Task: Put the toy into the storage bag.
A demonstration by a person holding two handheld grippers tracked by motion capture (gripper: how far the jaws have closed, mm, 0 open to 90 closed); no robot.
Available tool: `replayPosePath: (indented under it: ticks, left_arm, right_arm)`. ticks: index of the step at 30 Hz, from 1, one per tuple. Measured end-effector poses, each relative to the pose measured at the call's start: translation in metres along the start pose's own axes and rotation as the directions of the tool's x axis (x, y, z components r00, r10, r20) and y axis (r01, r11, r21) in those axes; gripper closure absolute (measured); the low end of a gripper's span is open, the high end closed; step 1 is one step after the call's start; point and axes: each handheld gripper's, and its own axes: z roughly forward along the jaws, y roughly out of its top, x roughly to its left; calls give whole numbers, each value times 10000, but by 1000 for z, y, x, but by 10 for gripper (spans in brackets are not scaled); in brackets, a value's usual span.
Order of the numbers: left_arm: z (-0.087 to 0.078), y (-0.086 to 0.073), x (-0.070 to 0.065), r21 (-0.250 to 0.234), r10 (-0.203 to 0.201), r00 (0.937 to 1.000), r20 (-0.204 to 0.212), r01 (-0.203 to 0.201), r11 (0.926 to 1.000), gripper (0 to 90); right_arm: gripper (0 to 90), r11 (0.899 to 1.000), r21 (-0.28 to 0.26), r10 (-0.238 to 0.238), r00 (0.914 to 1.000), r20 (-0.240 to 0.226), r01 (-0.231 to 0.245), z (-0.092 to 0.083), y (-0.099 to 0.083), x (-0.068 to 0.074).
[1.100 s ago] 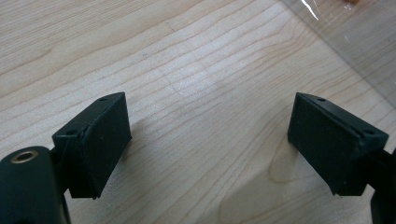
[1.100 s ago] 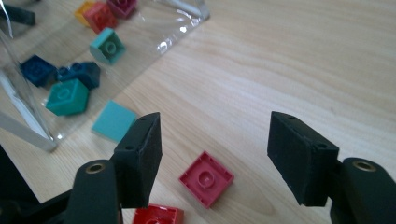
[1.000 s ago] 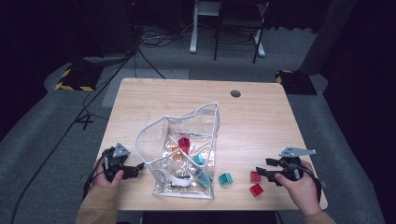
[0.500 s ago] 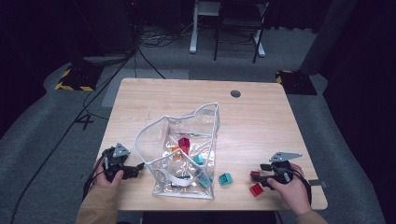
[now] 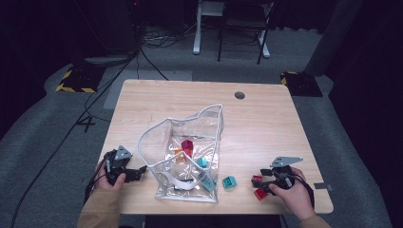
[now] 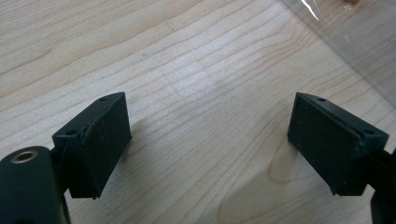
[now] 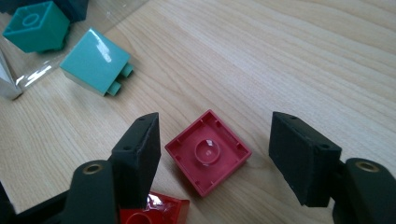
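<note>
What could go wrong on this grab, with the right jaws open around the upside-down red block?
1. The red block sits rotated between the open right gripper jaws, so they may meet corners and twist or squirt it out.
2. A second red block lies right by the near jaw and could get nudged or pinched along.
3. The clear bag stands unheld, with the left gripper open over bare table; a drop-in might tip it.
</note>
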Motion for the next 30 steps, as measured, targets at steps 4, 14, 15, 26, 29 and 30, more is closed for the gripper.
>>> replayPosePath:
  ticks: [4,14,15,26,29,30]
  left_arm:
    - [0,0,0,1,-4,10000,3,4,10000,135]
    - [0,0,0,12,5,10000,5,-5,10000,135]
    - [0,0,0,-1,7,10000,8,-7,10000,135]
    - [0,0,0,-6,3,10000,1,-3,10000,135]
    - [0,0,0,-4,6,10000,5,-6,10000,135]
    - [0,0,0,15,12,10000,3,-12,10000,135]
  right_arm:
    - [374,9999,98,-110,9998,155,109,3,0,-2]
    - [540,9995,129,-309,9968,735,301,2,1,-8]
    - [547,9992,146,-379,9958,831,368,1,1,-8]
    - [588,9993,-124,-348,9946,983,362,-10,9,-8]
    - [589,9988,-285,-365,9949,939,394,-17,16,-6]
    - [589,9985,-351,-395,9948,937,430,-19,19,-5]
